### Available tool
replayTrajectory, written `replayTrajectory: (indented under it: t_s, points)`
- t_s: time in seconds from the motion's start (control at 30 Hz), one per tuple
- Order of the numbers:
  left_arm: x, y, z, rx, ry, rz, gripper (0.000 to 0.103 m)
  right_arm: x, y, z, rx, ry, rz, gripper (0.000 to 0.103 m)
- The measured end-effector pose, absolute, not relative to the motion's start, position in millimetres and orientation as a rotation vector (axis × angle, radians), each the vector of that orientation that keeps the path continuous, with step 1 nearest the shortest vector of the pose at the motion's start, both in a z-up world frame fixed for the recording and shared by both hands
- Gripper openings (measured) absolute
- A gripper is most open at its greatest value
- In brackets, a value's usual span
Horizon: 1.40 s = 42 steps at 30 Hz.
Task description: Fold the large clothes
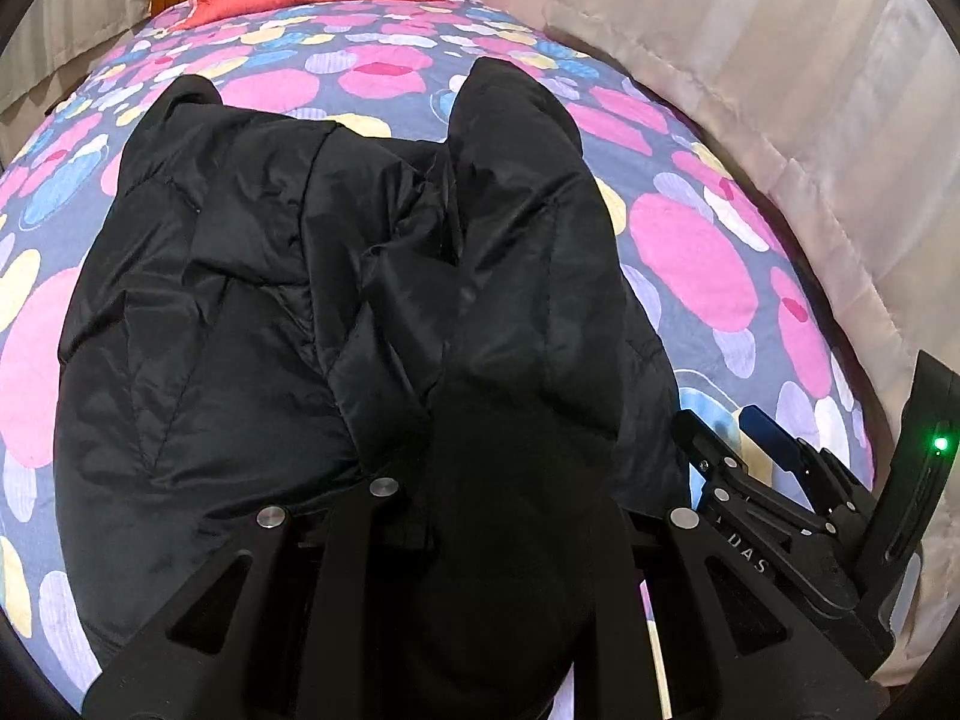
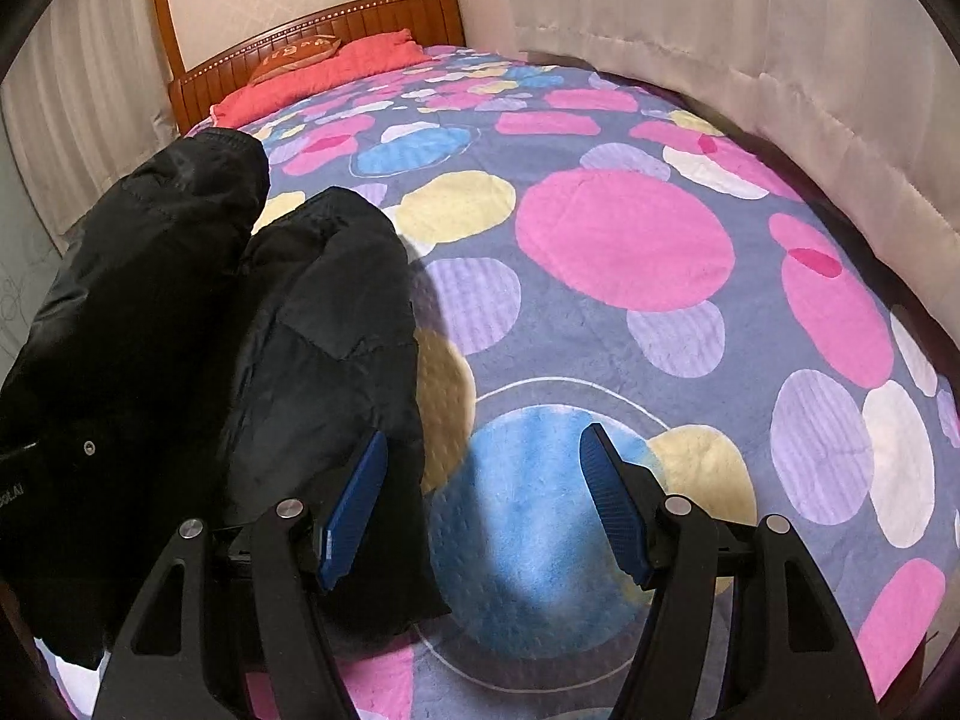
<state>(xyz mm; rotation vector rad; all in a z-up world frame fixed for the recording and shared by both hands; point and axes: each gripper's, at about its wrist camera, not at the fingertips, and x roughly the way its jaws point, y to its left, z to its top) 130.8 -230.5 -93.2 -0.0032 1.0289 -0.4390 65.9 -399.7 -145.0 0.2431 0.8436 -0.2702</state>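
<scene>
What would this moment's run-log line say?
left gripper: shut on black jacket | right gripper: open, empty | bedspread: under jacket

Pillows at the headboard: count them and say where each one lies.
2. A red pillow lies flat against the headboard, and a smaller orange cushion rests on its left part. More could be hidden behind the black jacket.
</scene>
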Motion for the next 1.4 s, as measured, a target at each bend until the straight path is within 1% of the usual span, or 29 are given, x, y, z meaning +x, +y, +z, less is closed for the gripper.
replayTrajectory:
  t_s: [0.13,0.23,0.33,0.4,0.5,0.67,0.77,0.8,0.97,1.17,1.33,1.4]
  points:
    - [127,-233,-86,0.023,1.012,-0.422,0.017,66,-400,-145,0.236,0.841,-0.276,0.066]
    - [121,-238,-77,0.062,0.990,-0.402,0.020,65,-401,-144,0.229,0.840,-0.284,0.066]
    - [114,-241,-68,0.076,0.960,-0.397,0.030,61,-402,-142,0.225,0.838,-0.294,0.066]
    - [108,-244,-60,0.076,0.936,-0.400,0.041,59,-403,-140,0.222,0.837,-0.302,0.066]
    - [100,-247,-47,0.070,0.899,-0.417,0.046,56,-403,-137,0.219,0.833,-0.310,0.066]
    - [82,-238,-22,0.041,0.834,-0.455,0.050,50,-401,-126,0.198,0.813,-0.313,0.066]
    - [72,-221,-6,0.023,0.778,-0.451,0.060,48,-396,-118,0.189,0.801,-0.309,0.066]
    - [69,-212,-2,0.015,0.759,-0.440,0.061,47,-395,-116,0.186,0.797,-0.307,0.066]
    - [72,-151,6,-0.074,0.743,-0.353,0.066,47,-381,-100,0.159,0.770,-0.299,0.066]
    - [79,-74,-2,-0.176,0.749,-0.205,0.066,50,-357,-84,0.114,0.743,-0.279,0.066]
    - [82,-33,-12,-0.196,0.751,-0.131,0.067,57,-336,-70,0.096,0.724,-0.252,0.066]
    - [84,-25,-19,-0.204,0.759,-0.127,0.069,62,-327,-65,0.084,0.718,-0.240,0.066]
